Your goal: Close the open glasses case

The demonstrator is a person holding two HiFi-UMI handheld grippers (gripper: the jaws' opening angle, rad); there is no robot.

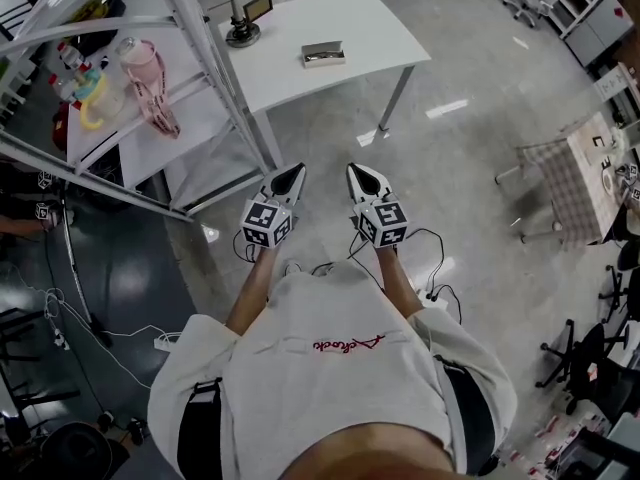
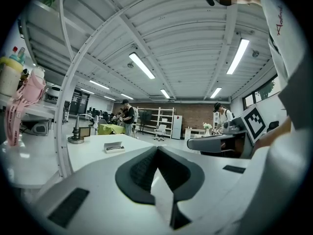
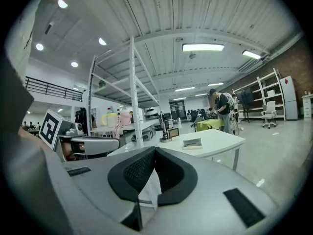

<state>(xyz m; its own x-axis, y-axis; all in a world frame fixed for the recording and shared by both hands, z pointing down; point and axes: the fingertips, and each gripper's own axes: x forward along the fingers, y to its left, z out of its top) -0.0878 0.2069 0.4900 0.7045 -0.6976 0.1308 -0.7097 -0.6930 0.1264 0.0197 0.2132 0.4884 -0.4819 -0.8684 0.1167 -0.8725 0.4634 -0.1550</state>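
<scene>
The open glasses case (image 1: 323, 54) lies on a white table (image 1: 370, 28) well ahead of me, its lid raised. It shows small in the left gripper view as the case (image 2: 114, 147) and in the right gripper view as the case (image 3: 192, 143). My left gripper (image 1: 297, 170) and right gripper (image 1: 353, 169) hang side by side over the floor, far short of the table. Both point roughly level toward it. Each pair of jaws is shut with the tips together and nothing between them, as seen at the left gripper (image 2: 156, 148) and the right gripper (image 3: 154, 150).
A small stand with a screen (image 1: 243, 26) sits at the table's left end. A white metal rack (image 1: 215, 63) with a pink bottle (image 1: 145, 73) and cups stands to the left. Cables (image 1: 435, 288) run over the grey floor. A checked chair (image 1: 555, 183) stands at the right.
</scene>
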